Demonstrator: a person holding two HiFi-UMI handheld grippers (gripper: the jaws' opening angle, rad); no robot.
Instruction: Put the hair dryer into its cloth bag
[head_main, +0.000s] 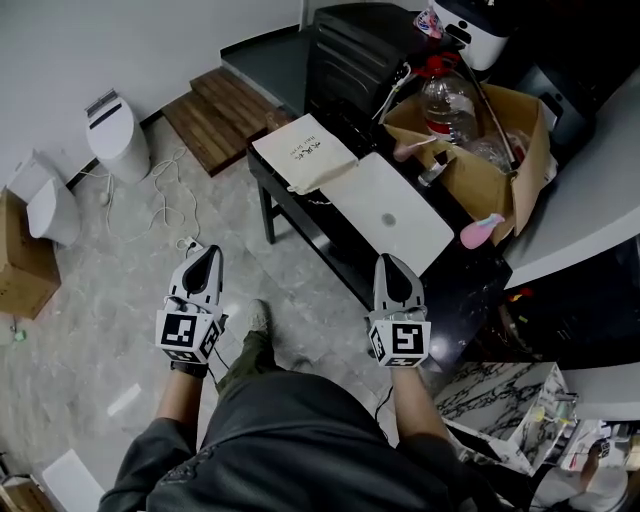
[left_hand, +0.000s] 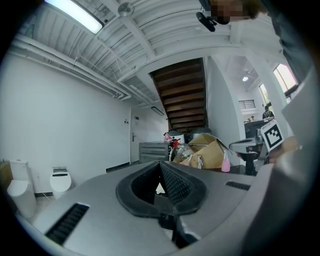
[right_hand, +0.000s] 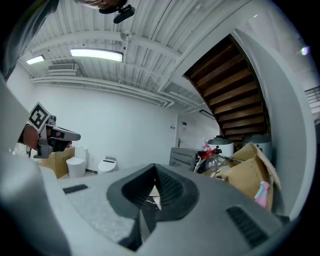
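The cream cloth bag (head_main: 303, 152) lies flat on the far left end of the black table (head_main: 300, 215). Beside it lies a white flat case (head_main: 395, 212). I cannot make out the hair dryer in any view. My left gripper (head_main: 208, 256) hangs over the floor, left of the table, shut and empty. My right gripper (head_main: 393, 262) is at the table's near edge, just short of the white case, also shut and empty. In the left gripper view the jaws (left_hand: 161, 172) are pressed together; in the right gripper view the jaws (right_hand: 153, 187) are too, and both point level towards the table.
An open cardboard box (head_main: 488, 170) with a clear bottle (head_main: 448, 105) stands on the table's right end, a pink bottle (head_main: 482, 230) at its front. A black drawer cabinet (head_main: 355, 60) is behind. On the floor are two white toilets (head_main: 118, 135), cables (head_main: 165, 200), wooden steps (head_main: 225, 115) and a carton (head_main: 22, 255).
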